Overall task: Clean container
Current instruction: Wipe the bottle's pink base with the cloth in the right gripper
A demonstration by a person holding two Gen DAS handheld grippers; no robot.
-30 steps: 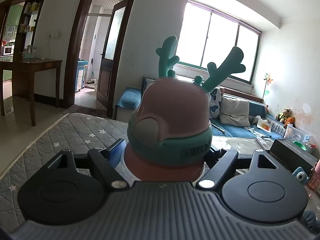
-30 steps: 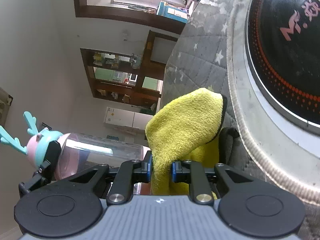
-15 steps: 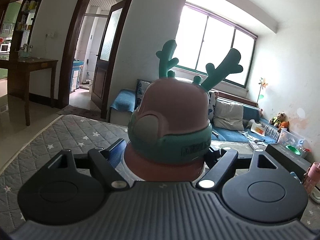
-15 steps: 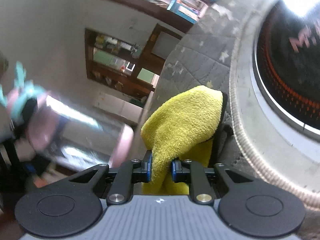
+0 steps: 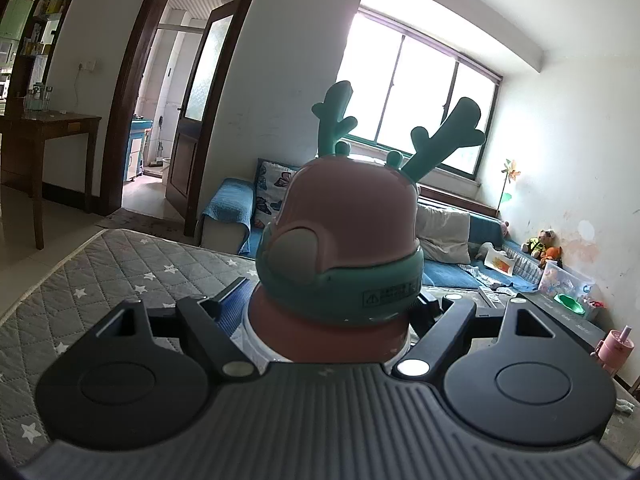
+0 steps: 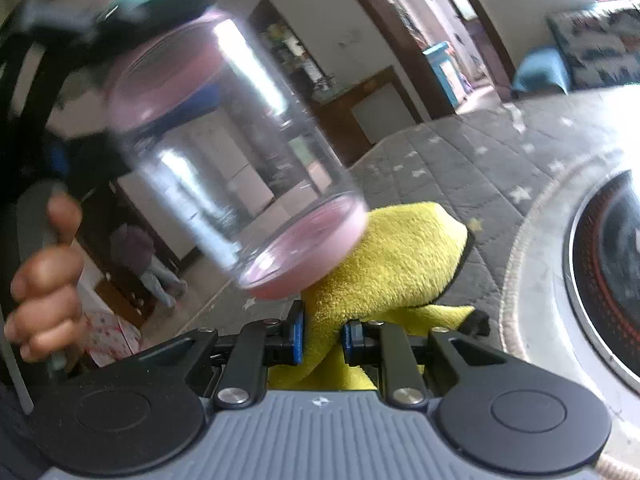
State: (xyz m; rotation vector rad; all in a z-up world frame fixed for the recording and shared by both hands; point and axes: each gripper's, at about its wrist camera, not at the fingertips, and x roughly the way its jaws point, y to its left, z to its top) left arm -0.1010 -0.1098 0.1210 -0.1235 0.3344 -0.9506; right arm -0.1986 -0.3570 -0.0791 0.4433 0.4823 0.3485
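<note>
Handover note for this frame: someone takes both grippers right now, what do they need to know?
Left gripper: shut on the antlered bottle, at its neck below the cap.
Right gripper: shut on the yellow cloth.
The bottle's pink base is up off the star-print mat, right next to the cloth; contact is unclear through the blur.
Done: both picked up.
Left: wipe the bottle, set both down.

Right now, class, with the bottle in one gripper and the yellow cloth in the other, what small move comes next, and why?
Probably bring the yellow cloth, pinched in the right gripper, up against the bottle: its pink base sits just above the cloth, and the left gripper grips it below the antlered lid.
</note>
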